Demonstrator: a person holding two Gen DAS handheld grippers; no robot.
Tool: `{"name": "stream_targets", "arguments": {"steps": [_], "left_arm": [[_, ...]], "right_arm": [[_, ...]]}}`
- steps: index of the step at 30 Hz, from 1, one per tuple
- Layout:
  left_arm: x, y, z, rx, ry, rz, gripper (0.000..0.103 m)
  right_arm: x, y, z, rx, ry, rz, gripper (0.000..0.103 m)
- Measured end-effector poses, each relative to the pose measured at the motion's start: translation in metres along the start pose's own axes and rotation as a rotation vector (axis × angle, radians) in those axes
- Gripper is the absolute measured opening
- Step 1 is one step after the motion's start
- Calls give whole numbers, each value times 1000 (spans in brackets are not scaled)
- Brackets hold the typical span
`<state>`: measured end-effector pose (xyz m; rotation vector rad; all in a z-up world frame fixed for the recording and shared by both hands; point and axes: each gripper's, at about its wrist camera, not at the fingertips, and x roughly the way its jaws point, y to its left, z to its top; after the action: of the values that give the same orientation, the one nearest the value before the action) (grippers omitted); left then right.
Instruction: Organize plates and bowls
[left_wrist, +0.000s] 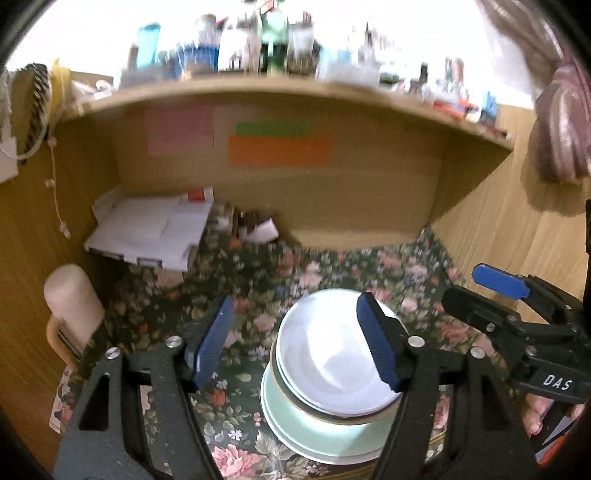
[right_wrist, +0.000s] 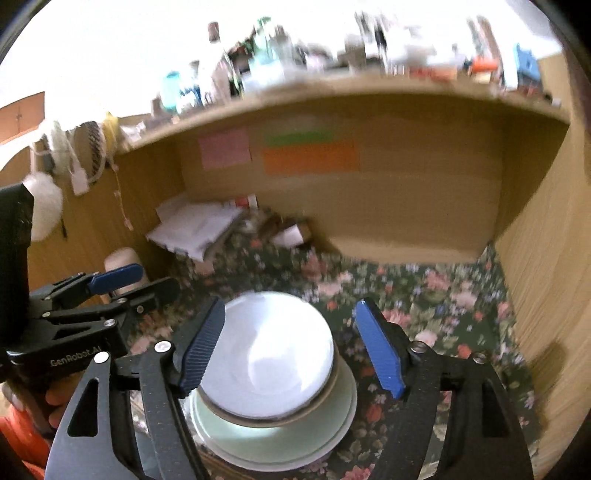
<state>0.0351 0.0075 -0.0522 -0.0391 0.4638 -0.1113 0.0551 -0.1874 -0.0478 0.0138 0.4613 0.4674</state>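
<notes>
Both tongs gape empty — left tongs (left_wrist: 299, 339), right tongs (right_wrist: 291, 347) — seemingly above the stacked dishes (right_wrist: 273, 373)

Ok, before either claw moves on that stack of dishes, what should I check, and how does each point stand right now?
1. Left claw open: ok.
2. Right claw open: ok.
3. Neither claw holds a dish: ok.
4. White bowl sits on top of the stack: ok.
5. Green plate at the bottom lies flat on the floral cloth: ok.
6. Stack centred and stable: cannot tell; the bowls look off-centre on the plate.
</notes>
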Motion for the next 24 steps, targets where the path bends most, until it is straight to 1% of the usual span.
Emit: {"name": "stream_targets", "arguments": {"steps": [1, 3, 5, 7, 9, 11, 13, 14, 15, 19, 24], "left_arm": [[-5, -1, 1, 0, -15, 0, 72], [-18, -2, 2, 4, -64, 1, 78], [-29, -5, 2, 10, -101, 1, 83], [-39, -8, 2, 18, -132, 4, 86], [-46, -9, 1, 25, -154, 3, 91], [-53, -10, 0, 24, -172, -1, 92], [-58, -12, -1, 24, -190, 2, 94], [-60, -13, -2, 25, -199, 6, 100], [-63, -13, -3, 27, -214, 11, 102], [-71, -15, -6, 28, -243, 18, 102], [-74, -16, -9, 24, -249, 10, 103]], "right_arm": [[-8, 2, 2, -6, -26, -2, 77], [-19, 6, 4, -15, -69, -8, 83], [-31, 10, 5, -30, -113, -17, 87], [-41, 14, 6, -47, -151, -29, 92], [-48, 18, 6, -58, -182, -36, 100], [-54, 21, 6, -60, -206, -41, 103], [-57, 22, 5, -62, -220, -42, 103], [-59, 22, 5, -63, -223, -41, 103], [-61, 22, 4, -63, -225, -40, 103], [-65, 23, 2, -62, -226, -41, 103], [-66, 23, 0, -62, -218, -38, 103]]}}
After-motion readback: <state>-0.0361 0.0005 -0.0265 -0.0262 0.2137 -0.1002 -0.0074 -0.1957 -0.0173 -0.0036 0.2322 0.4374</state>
